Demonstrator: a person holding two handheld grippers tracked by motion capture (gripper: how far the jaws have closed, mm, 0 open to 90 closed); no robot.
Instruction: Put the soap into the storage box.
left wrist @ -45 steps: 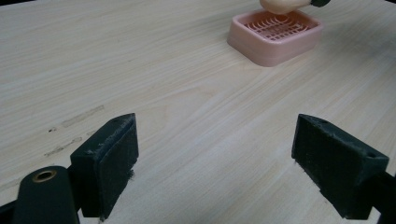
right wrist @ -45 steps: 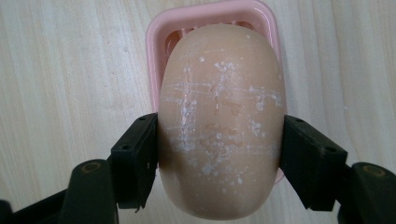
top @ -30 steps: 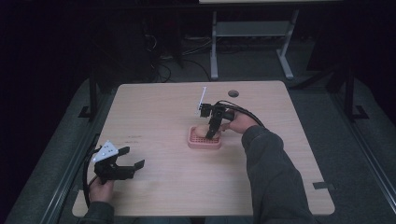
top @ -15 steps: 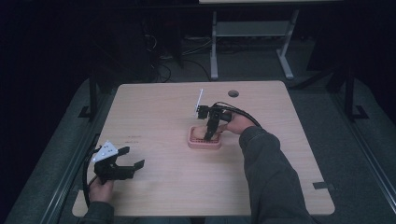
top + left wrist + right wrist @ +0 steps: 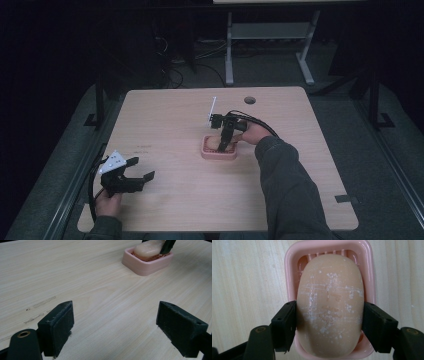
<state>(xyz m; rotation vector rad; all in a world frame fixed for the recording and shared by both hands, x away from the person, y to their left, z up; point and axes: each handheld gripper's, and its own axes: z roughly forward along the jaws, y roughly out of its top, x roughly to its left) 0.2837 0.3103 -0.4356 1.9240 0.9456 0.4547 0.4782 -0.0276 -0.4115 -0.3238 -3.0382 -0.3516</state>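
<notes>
Wooden counter (image 5: 165, 125): the right hand-held gripper (image 5: 329, 322) clamps the soap (image 5: 329, 305) across its short axis, over the pink dish (image 5: 292, 260) near the centre.

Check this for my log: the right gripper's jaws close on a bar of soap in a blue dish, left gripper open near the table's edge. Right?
One slip: the soap dish is pink, not blue, as the right gripper view shows. The right gripper does close on the soap, and the left gripper is open.
</notes>
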